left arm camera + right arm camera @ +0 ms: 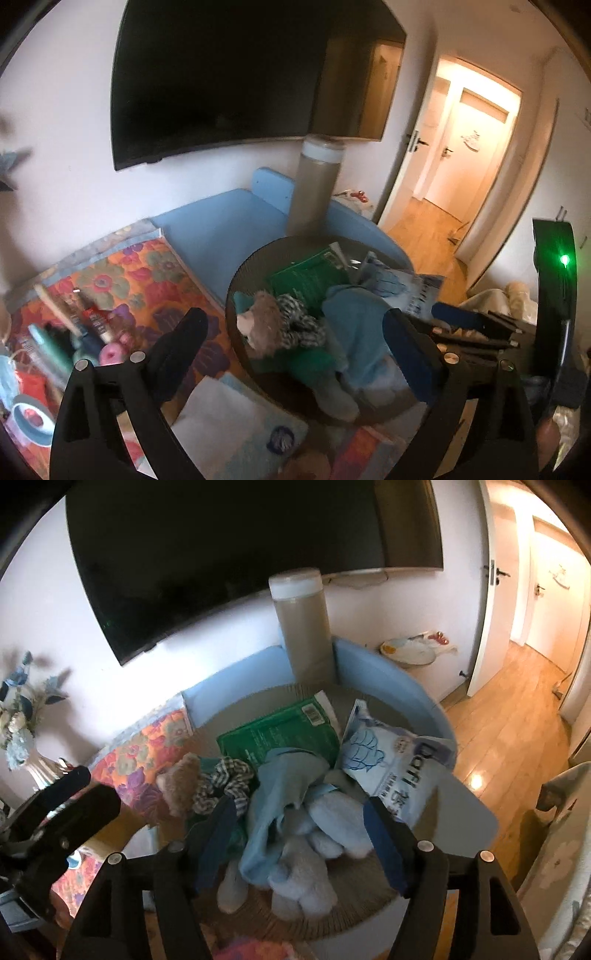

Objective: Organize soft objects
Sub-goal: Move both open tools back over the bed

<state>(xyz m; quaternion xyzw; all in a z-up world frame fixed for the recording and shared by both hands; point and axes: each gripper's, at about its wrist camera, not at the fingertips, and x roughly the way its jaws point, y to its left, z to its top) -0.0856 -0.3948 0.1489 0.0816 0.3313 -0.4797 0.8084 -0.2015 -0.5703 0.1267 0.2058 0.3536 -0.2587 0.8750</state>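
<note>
A round woven basket (236,280) holds a heap of soft things. In it lie a brown teddy (258,321), a checked scrunchie (299,321), a blue cloth (354,317), a green packet (306,277) and a white-blue packet (417,291). My left gripper (295,332) hovers open over the heap, nothing between its pads. In the right wrist view my right gripper (301,823) stands open above the blue cloth (284,786) and a pale blue plush (314,867), gripping neither. The teddy (181,782) and scrunchie (221,779) lie to its left.
A tall beige cylinder (303,627) stands behind the basket, under a wall-mounted television (240,74). A floral quilt (122,280) with small clutter lies to the left, beside a blue bed frame (221,221). A flower vase (22,716) stands far left. An open doorway (461,147) and wooden floor lie to the right.
</note>
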